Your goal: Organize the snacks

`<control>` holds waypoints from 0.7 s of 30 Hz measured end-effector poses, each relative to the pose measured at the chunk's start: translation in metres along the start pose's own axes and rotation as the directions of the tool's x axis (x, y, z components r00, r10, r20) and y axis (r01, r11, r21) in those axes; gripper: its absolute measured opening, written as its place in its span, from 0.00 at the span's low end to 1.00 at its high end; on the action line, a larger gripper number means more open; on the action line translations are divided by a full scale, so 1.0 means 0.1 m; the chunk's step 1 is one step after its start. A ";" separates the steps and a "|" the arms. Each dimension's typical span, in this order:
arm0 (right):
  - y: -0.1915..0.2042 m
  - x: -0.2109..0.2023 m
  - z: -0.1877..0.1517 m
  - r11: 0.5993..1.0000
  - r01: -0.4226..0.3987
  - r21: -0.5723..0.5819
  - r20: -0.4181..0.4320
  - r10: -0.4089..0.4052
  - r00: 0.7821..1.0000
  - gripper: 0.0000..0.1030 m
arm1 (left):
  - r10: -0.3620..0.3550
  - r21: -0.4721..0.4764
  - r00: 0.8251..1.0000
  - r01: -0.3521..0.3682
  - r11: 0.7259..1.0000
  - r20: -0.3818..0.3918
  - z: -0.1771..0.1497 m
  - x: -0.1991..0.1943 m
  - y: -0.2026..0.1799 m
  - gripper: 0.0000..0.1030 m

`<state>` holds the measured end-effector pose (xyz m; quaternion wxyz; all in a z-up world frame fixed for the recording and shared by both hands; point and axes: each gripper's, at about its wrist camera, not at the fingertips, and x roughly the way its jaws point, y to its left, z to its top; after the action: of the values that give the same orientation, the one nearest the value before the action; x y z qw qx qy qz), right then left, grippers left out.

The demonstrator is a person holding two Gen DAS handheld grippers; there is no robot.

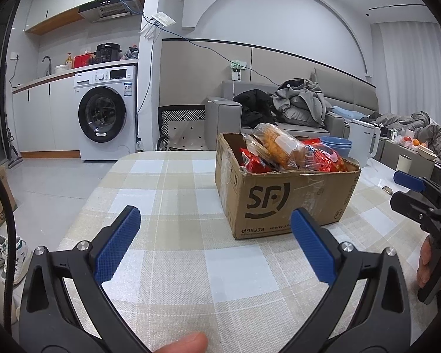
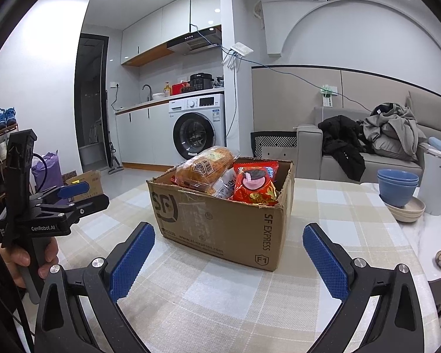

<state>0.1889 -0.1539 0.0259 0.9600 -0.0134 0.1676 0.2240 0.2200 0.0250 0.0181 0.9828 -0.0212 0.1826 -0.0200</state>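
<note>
Right wrist view, cardboard box (image 2: 220,220) marked "SF EXPRESS", both grippers (image 2: 227,253) (image 1: 216,235) wide open, empty.

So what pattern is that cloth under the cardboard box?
The tablecloth is a plaid of beige, white and pale blue-grey squares, clearest in the left wrist view.

Ahead and left of the jaws, a white washing machine (image 2: 199,126) stands under a counter with a sink tap (image 2: 146,90) and a black cooker (image 2: 201,81). Ahead and right, a grey sofa (image 2: 352,156) holds heaped clothes (image 2: 392,131). Blue bowls (image 2: 397,186) sit stacked beside a white kettle (image 2: 436,182).
</note>
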 end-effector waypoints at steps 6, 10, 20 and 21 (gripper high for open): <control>0.00 0.00 0.00 1.000 -0.001 0.001 0.000 0.001 1.000 1.00 | -0.001 0.001 1.000 0.001 1.000 0.003 0.01 0.00 -0.01 0.99; 0.00 0.00 0.00 1.000 -0.001 0.001 0.000 0.001 1.000 1.00 | 0.000 0.000 1.000 0.000 1.000 0.002 0.00 -0.01 0.00 0.99; 0.00 0.00 0.00 1.000 -0.001 0.001 -0.001 0.001 1.000 1.00 | -0.001 0.000 1.000 0.001 1.000 0.003 0.00 -0.01 0.00 0.99; 0.00 0.00 0.00 1.000 -0.002 0.001 -0.001 0.002 1.000 1.00 | 0.000 -0.001 1.000 0.001 1.000 0.003 0.00 0.00 -0.01 0.99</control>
<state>0.1891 -0.1537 0.0257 0.9597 -0.0129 0.1683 0.2246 0.2201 0.0236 0.0179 0.9830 -0.0217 0.1810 -0.0201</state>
